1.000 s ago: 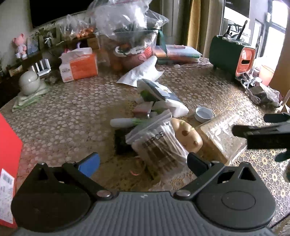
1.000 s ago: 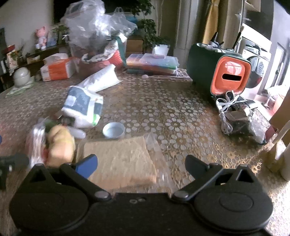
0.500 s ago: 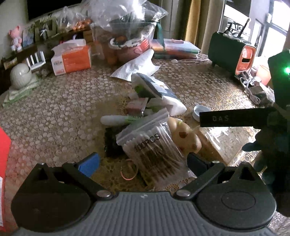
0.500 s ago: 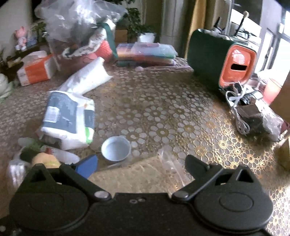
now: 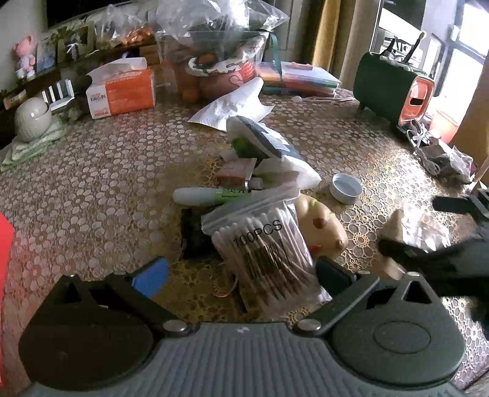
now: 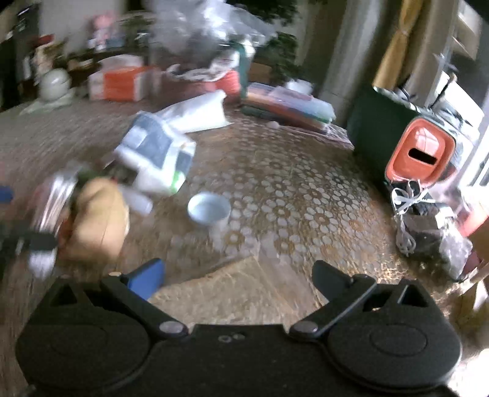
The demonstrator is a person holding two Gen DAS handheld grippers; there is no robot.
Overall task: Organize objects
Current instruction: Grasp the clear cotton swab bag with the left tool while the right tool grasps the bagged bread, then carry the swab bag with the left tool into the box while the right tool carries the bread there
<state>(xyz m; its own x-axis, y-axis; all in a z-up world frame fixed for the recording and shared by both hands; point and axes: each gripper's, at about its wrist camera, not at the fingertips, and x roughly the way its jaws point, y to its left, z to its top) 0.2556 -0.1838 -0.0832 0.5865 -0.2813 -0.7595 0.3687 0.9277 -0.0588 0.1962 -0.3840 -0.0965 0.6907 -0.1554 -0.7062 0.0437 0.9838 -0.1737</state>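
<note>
**Cluttered patterned table, both grippers spread over bagged items**

Gold-and-white patterned tablecloth covers a table crowded with loose household goods. An orange tissue box, a heap of crumpled clear plastic bags and a dark green case with an orange end panel stand along the far side.

Left gripper: fingers spread apart, holding nothing. A clear zip bag of cotton swabs printed "100PCS" lies between and just ahead of the two fingertips. A tan rounded toy figure lies touching the bag's right side. A white and green tube lies just beyond the bag's sealed edge, near a white and dark blue soft pack. A small round white lid sits apart to the right.

Right gripper: fingers likewise spread, gripping nothing. A flat beige sheet in a clear plastic sleeve lies directly between and below them, its near part hidden by the gripper body. The lid sits just beyond it.

Visibility: the right wrist view is motion-blurred, and items at its left edge cannot be identified reliably. In the left wrist view the right gripper is cut off by the right edge. A dark object under the swab bag is mostly hidden.
</note>
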